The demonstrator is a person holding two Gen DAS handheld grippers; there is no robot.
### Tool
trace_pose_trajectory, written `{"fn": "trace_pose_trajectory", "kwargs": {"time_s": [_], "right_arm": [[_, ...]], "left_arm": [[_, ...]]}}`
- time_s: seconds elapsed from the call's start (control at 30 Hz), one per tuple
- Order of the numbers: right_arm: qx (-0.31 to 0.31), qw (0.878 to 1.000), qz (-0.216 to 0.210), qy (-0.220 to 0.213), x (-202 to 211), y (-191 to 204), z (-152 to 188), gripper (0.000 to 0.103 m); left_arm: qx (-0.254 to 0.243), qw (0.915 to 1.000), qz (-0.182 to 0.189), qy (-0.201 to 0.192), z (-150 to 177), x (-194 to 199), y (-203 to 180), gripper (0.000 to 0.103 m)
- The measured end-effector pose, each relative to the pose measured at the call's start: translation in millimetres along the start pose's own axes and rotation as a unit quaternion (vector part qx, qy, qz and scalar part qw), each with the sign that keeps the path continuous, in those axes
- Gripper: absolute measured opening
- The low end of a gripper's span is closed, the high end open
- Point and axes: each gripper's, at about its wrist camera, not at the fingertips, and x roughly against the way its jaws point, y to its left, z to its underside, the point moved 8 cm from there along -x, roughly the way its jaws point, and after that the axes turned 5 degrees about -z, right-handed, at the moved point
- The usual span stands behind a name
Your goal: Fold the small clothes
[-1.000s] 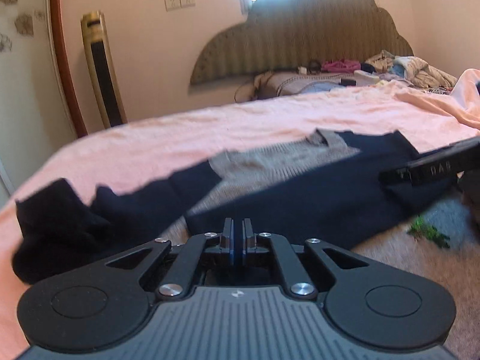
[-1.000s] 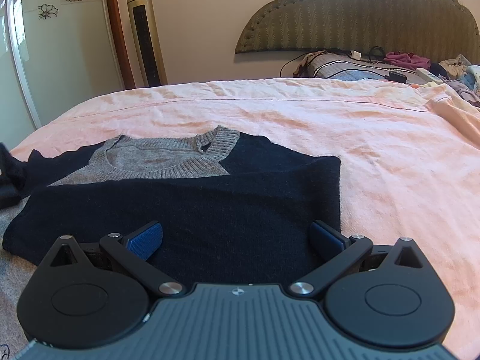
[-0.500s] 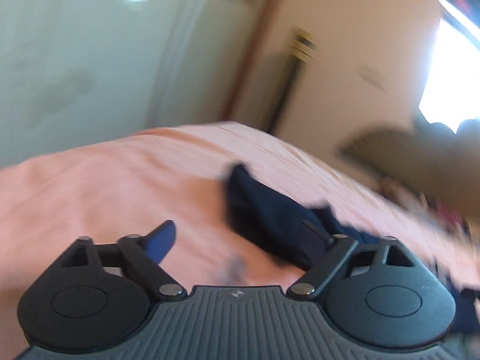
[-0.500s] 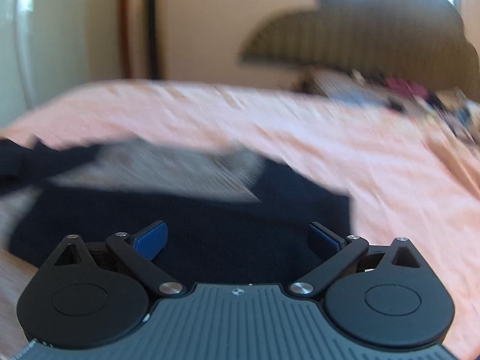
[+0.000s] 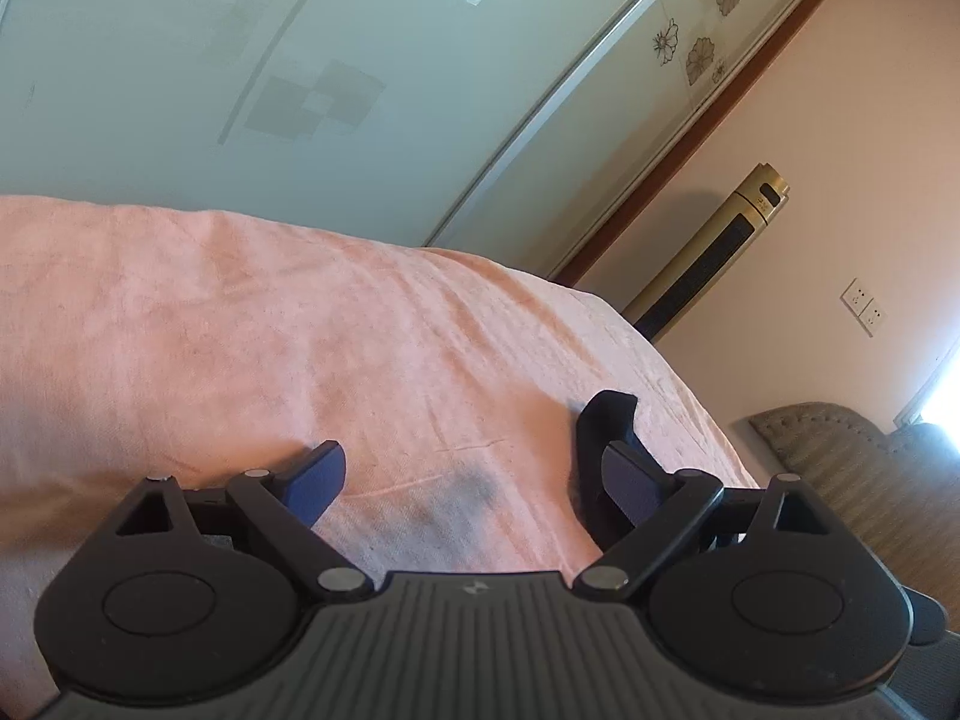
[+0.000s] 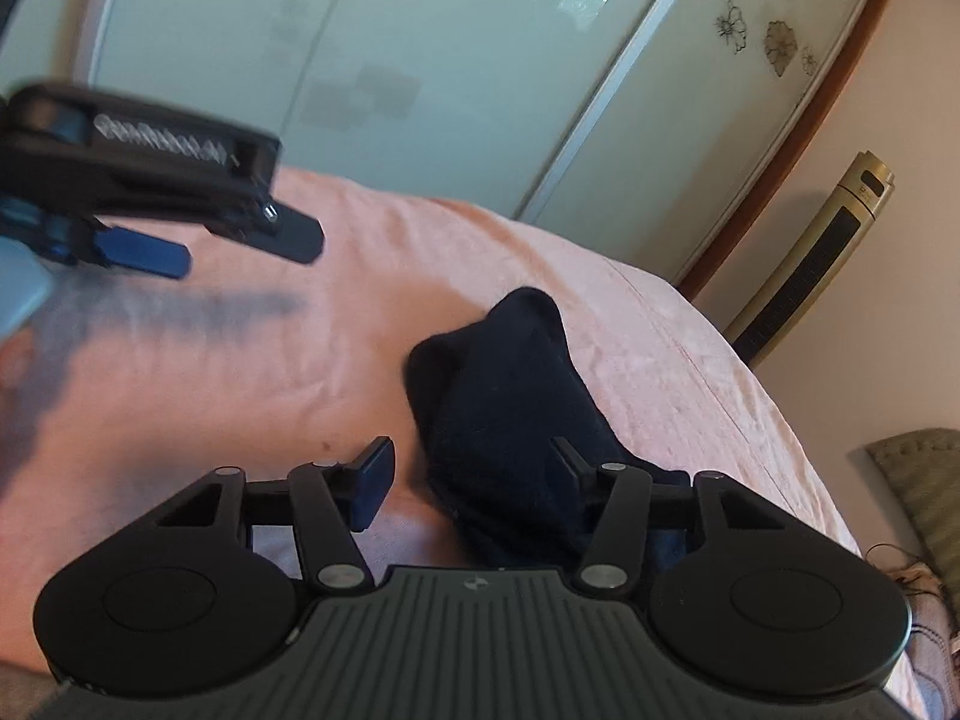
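The navy sleeve (image 6: pixel 516 396) of the sweater lies bunched on the pink bedsheet (image 6: pixel 300 372); its cuff end points away from me. My right gripper (image 6: pixel 474 468) is open, low over the sleeve, with the right finger over the fabric. My left gripper (image 5: pixel 474 474) is open and empty over bare sheet; a bit of the sleeve (image 5: pixel 606 420) shows by its right finger. The left gripper (image 6: pixel 180 240) also shows blurred at the upper left of the right wrist view. The sweater's body is out of view.
A frosted sliding wardrobe door (image 5: pixel 300 78) with flower decals stands past the bed's edge. A gold tower fan (image 5: pixel 720 246) stands by the wall. The upholstered headboard (image 5: pixel 870 468) shows at the far right.
Both grippers have swung left, away from the sweater's body toward its left sleeve. The left gripper went from shut to open. The right stayed open and now sits over the sleeve.
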Motion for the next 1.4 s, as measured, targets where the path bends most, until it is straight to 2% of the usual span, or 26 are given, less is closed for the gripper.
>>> {"fn": "trace_pose_trajectory", "kwargs": {"time_s": [0.07,0.13,0.17,0.3,0.4,0.5,0.63,0.77,0.83,0.9,0.97,1.0,1.07,1.1,1.13,1.17,1.27,1.33,1.4], "right_arm": [[-0.034,0.999,-0.007,-0.003,0,-8,-1,0.051],[-0.067,0.998,-0.006,-0.015,6,-18,-1,0.043],[-0.085,0.996,-0.011,-0.022,10,-23,0,0.043],[-0.124,0.992,0.006,-0.022,9,-43,9,0.023],[-0.152,0.988,-0.002,-0.019,7,-50,16,0.022],[-0.121,0.993,0.003,-0.008,0,-41,17,0.022],[-0.088,0.996,0.011,-0.014,-5,-35,11,0.022],[-0.033,0.999,0.031,-0.015,-8,-28,6,0.028],[-0.012,0.999,0.039,-0.019,-8,-25,4,0.044],[0.002,0.999,0.047,-0.026,-6,-24,2,0.056],[0.002,0.999,0.041,-0.032,-6,-24,0,0.057],[-0.003,0.999,0.034,-0.030,-8,-24,0,0.055],[-0.009,0.999,0.022,-0.026,-13,-24,1,0.039],[-0.011,1.000,0.017,-0.019,-17,-23,2,0.027],[-0.017,1.000,0.012,-0.010,-20,-24,3,0.011],[-0.032,0.999,0.003,-0.004,-22,-26,3,0.006],[-0.133,0.991,-0.019,-0.031,-6,-52,-5,0.006],[-0.220,0.973,-0.036,-0.056,15,-81,-9,0.006],[-0.308,0.947,-0.063,-0.071,41,-115,-5,0.006]], "left_arm": [[0.000,1.0000,0.004,0.001,0,0,-1,0.097],[0.003,1.0000,0.006,0.001,0,1,0,0.097],[0.005,1.0000,0.007,0.002,0,1,0,0.097],[0.006,1.0000,0.007,0.003,-1,0,-1,0.097],[0.007,0.9999,0.008,0.003,-1,-1,0,0.098],[0.007,0.9999,0.008,0.003,-1,-1,0,0.098],[0.007,0.9999,0.007,0.002,-1,-1,0,0.098],[0.004,1.0000,0.006,0.003,-1,-1,-1,0.098],[0.004,1.0000,0.006,0.003,-1,-1,-1,0.098],[0.004,1.0000,0.006,0.003,-1,-1,-1,0.098],[0.004,1.0000,0.006,0.003,-1,-1,-1,0.098],[0.004,1.0000,0.006,0.003,-1,-1,-1,0.098],[0.004,1.0000,0.006,0.002,0,-1,-1,0.098],[0.003,1.0000,0.006,0.002,0,-1,-1,0.098],[0.002,1.0000,0.006,0.002,0,-1,-1,0.098],[0.001,1.0000,0.006,0.003,-1,-1,-2,0.098],[-0.002,1.0000,0.006,0.003,-1,-2,-3,0.098],[-0.003,1.0000,0.006,0.003,-1,-2,-2,0.098],[-0.004,1.0000,0.006,0.003,-1,-2,-2,0.098]]}}
